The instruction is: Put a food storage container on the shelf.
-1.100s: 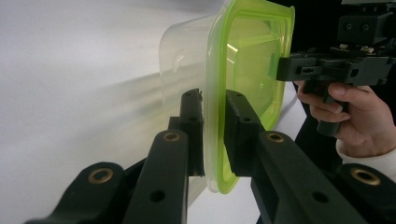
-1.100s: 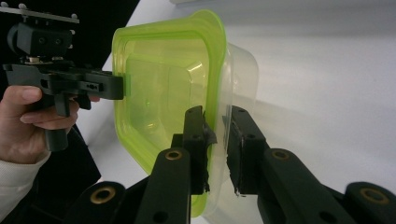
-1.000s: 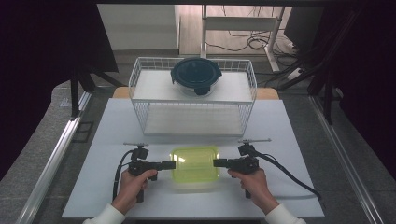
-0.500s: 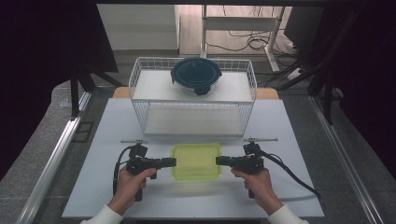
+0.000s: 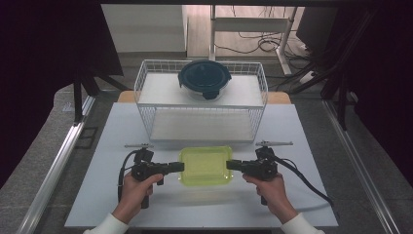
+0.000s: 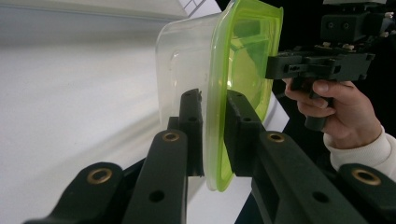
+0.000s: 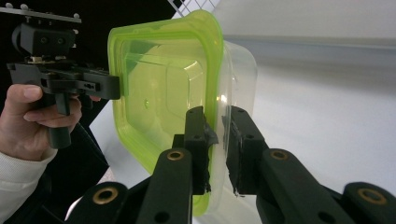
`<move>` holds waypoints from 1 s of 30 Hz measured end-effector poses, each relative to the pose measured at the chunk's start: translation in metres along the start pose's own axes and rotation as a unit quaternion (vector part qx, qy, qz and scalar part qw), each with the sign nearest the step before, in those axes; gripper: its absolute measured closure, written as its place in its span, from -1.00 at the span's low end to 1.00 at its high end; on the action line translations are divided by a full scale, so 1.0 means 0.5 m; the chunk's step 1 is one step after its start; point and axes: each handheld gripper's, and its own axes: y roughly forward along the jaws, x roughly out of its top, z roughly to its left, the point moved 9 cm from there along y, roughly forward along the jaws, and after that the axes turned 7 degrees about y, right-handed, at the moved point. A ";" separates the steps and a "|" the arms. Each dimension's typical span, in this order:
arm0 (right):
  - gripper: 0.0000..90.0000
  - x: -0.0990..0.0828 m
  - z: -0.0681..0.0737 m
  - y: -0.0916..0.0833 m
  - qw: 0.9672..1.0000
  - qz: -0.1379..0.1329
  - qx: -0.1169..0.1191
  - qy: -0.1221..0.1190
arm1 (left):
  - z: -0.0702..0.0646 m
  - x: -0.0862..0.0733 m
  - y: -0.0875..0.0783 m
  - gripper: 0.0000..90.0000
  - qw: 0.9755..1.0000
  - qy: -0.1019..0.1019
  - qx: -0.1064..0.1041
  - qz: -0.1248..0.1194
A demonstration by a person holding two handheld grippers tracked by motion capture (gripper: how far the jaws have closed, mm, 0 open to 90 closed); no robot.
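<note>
Both gripper views show your left gripper (image 6: 210, 135) and right gripper (image 7: 217, 140) fingers clamped on the green-lidded container's (image 5: 205, 165) rim, now lifted slightly above the worktop (image 5: 107, 146).

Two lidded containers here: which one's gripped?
The green-lidded container, clamped at both ends by the left gripper and right gripper; the dark-lidded round one sits on the wire rack.

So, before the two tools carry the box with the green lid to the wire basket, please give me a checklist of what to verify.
1. Left tool clamps the rim of the clear plastic box with the green lid: ok.
2. Right tool clamps the opposite rim: ok.
3. Lid seated all round: cannot tell.
4. Box level in the high view: ok.
5. Lower shelf of the white wire basket free: ok.
6. Round dark-lidded container sits on the upper shelf, out of the path: ok.
</note>
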 end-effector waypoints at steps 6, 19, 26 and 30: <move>0.74 0.007 0.009 -0.010 1.000 -0.005 0.003 -0.006 | -0.011 0.012 -0.004 0.76 1.000 0.010 0.001 -0.005; 0.74 0.050 0.050 -0.043 0.999 -0.030 0.009 -0.037 | -0.041 0.062 -0.027 0.76 0.999 0.037 0.000 -0.024; 0.74 0.078 0.071 -0.058 0.998 -0.045 0.013 -0.051 | -0.061 0.098 -0.042 0.76 0.998 0.053 0.002 -0.032; 0.74 0.098 0.086 -0.071 0.997 -0.052 0.013 -0.060 | -0.073 0.118 -0.050 0.76 0.997 0.061 0.002 -0.037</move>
